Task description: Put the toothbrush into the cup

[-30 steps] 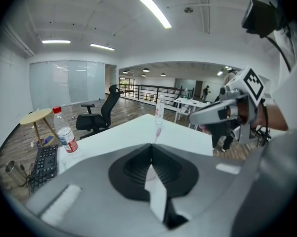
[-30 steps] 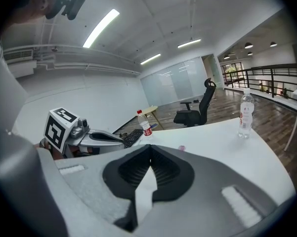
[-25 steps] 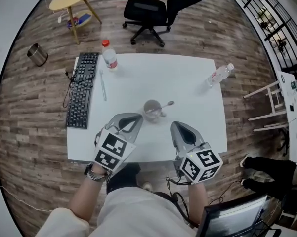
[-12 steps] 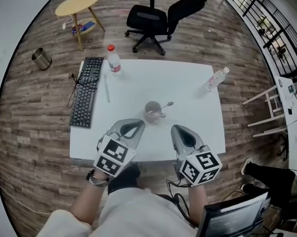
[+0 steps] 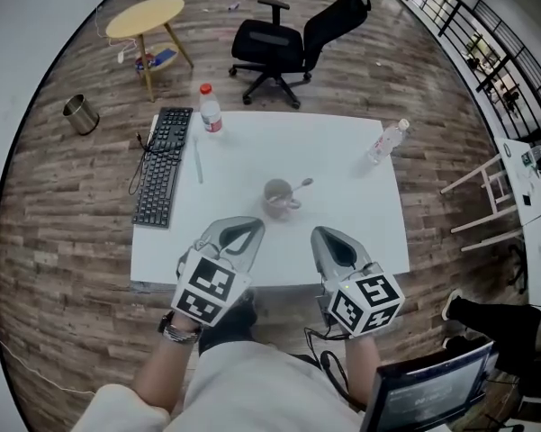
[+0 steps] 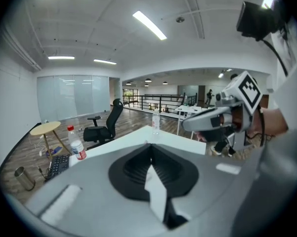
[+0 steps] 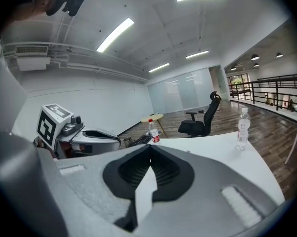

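Observation:
A grey cup [image 5: 277,197] stands mid-table in the head view, with a slim toothbrush [image 5: 303,185] leaning out of it to the right. Another thin white stick [image 5: 198,161] lies beside the keyboard; I cannot tell what it is. My left gripper [image 5: 244,227] hovers at the table's near edge, just left of and nearer than the cup, shut and empty. The right gripper [image 5: 324,233] hangs level with it, to the cup's right, shut and empty too. Both gripper views show the jaws [image 6: 149,145] [image 7: 149,148] pressed together; the cup is hidden there.
A black keyboard [image 5: 163,165] lies along the white table's [image 5: 342,165] left edge. A red-capped bottle [image 5: 211,115] stands at the far left, a clear bottle [image 5: 384,141] at the far right. Beyond the table are an office chair [image 5: 275,40] and a round side table [image 5: 145,18].
The head view has drifted, so the table sits slightly higher and further left in frame. Both grippers hold about the same pose, shut, and the cup has not moved.

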Motion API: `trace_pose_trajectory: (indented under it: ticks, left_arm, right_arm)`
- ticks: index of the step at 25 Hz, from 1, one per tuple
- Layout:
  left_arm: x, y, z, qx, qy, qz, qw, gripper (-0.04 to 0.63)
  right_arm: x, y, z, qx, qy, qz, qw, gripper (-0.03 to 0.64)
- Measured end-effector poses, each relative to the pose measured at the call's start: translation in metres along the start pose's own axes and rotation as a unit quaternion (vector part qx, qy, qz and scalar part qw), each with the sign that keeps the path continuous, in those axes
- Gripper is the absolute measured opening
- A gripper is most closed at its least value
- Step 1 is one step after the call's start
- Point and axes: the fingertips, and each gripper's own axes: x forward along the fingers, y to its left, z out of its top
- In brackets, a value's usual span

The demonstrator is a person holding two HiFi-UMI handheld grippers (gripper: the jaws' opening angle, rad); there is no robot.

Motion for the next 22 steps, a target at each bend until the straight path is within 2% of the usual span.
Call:
trace_pose_trajectory:
  ticks: [3,16,22]
  left_arm:
    - [-0.008,-0.005,0.004,0.018,-0.006,0.014,0.9997,0.008]
    - [-0.036,-0.046,0.022,0.053,-0.046,0.039,0.9968,0.008]
    - [-0.054,-0.061,0.040,0.072,-0.080,0.078,0.9911,0.008]
  right_arm:
    - [-0.008,0.004,0.001,-0.006,-0.006,0.004,1.000,0.002]
    - [-0.056,0.005,-0.007,-0.011,-0.030,0.009,0.999,0.002]
    - [-0.078,0.010,-0.003,-0.004,-0.049,0.018,0.999,0.002]
